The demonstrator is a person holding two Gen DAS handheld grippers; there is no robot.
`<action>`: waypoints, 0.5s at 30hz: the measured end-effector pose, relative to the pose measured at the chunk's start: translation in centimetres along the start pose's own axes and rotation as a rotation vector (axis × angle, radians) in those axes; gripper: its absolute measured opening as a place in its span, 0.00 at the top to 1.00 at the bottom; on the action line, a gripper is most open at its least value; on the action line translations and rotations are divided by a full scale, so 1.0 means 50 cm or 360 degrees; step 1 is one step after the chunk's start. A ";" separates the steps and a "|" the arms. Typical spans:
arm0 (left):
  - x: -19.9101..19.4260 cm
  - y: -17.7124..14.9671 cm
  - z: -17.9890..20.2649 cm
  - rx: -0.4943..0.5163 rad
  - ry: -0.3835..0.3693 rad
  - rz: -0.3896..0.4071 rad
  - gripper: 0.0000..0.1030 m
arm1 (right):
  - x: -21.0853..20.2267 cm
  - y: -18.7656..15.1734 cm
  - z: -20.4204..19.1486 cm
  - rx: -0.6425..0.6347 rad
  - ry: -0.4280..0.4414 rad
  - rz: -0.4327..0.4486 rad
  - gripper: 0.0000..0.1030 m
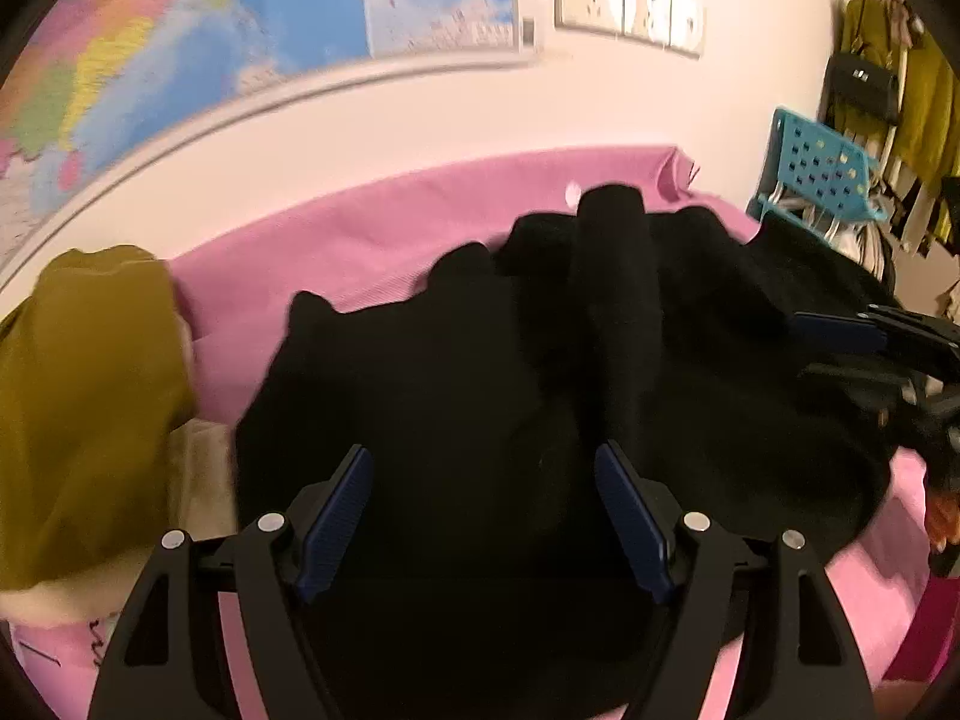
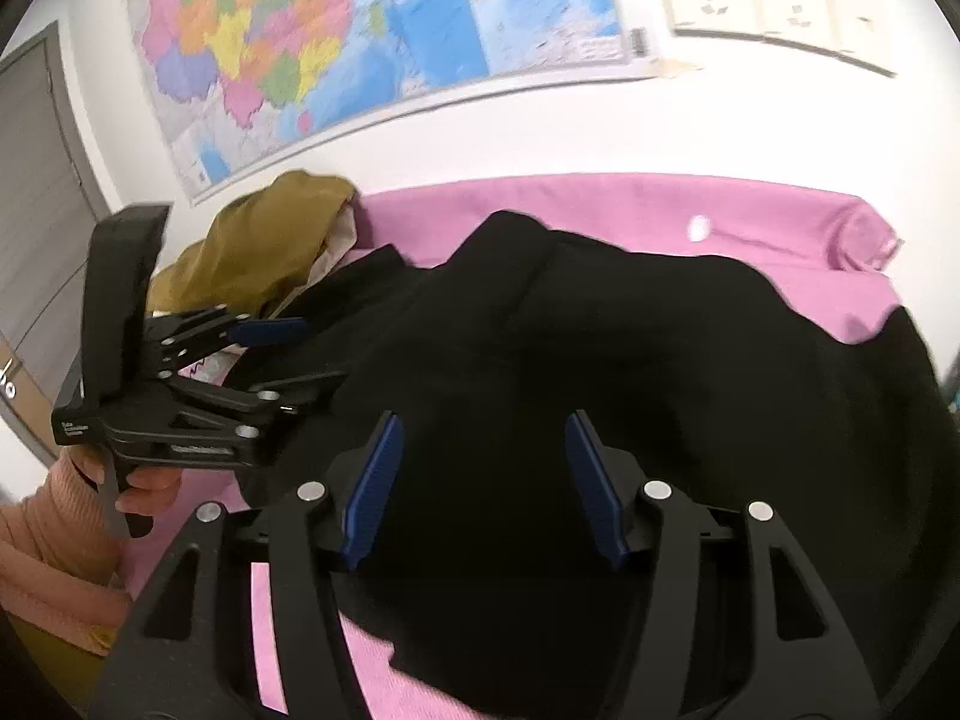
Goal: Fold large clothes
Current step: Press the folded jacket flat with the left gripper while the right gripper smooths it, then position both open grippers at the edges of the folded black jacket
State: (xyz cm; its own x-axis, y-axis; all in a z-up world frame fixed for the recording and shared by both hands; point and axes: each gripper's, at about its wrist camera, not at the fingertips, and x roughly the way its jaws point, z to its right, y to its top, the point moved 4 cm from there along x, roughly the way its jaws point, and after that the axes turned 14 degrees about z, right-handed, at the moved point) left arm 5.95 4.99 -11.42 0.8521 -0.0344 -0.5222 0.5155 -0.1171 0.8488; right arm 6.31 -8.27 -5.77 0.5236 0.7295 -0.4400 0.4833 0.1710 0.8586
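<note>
Black garment [image 1: 480, 372] rumpled between parted left gripper [image 1: 483, 516] fingers.

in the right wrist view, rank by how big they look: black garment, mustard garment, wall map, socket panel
1. black garment, nearest the camera, so it looms
2. wall map
3. mustard garment and socket panel: too close in apparent size to rank, and the garment is partly hidden

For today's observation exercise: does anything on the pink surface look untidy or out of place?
Yes. The large black garment lies bunched in uneven ridges on the pink cloth-covered surface, not flat. A crumpled mustard-yellow garment is heaped at the left edge.
</note>
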 end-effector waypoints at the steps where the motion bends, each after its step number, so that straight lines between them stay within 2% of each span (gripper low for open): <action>1: 0.013 0.001 0.003 0.0013 -0.0003 -0.0021 0.36 | 0.013 -0.002 0.002 0.0010 -0.0011 -0.0022 0.46; 3: 0.037 0.002 0.000 -0.0021 -0.0027 -0.0055 0.62 | 0.029 -0.007 0.005 0.0033 -0.0010 -0.0053 0.46; 4: 0.040 0.006 -0.005 -0.0034 -0.0014 -0.0039 0.71 | 0.034 -0.009 0.008 0.0051 -0.0012 -0.0061 0.46; 5: 0.041 0.009 -0.015 -0.0042 0.0036 -0.0028 0.89 | 0.038 -0.013 0.012 0.0074 -0.0019 -0.0072 0.46; 6: 0.037 0.014 -0.024 -0.0066 0.0043 -0.0020 0.97 | 0.038 -0.016 0.015 0.0093 -0.0013 -0.0075 0.46; 7: 0.026 0.021 -0.036 -0.0130 0.0009 0.0016 0.97 | 0.037 -0.017 0.018 0.0111 -0.0006 -0.0070 0.46; 9: 0.004 0.032 -0.044 -0.0151 -0.0004 0.0086 0.98 | 0.026 -0.014 0.017 0.0099 -0.0018 -0.0044 0.44; 12: 0.006 0.026 -0.037 -0.0131 0.0004 0.0064 0.96 | 0.019 -0.003 0.005 0.0065 -0.0002 -0.0010 0.44; 13: 0.014 0.020 -0.036 -0.0138 0.0009 0.0034 0.93 | 0.022 -0.002 0.003 0.0058 0.0005 -0.0010 0.44; 15: 0.034 0.006 -0.040 -0.0191 0.0004 -0.0035 0.80 | 0.042 -0.003 -0.002 0.0052 0.0012 -0.0044 0.44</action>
State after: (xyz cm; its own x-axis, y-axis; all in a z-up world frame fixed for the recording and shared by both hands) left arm 7.74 6.89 -11.88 0.8406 -0.0305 -0.5408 0.5411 0.0016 0.8410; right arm 7.29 -6.67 -6.79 0.5045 0.7300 -0.4611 0.5199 0.1695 0.8372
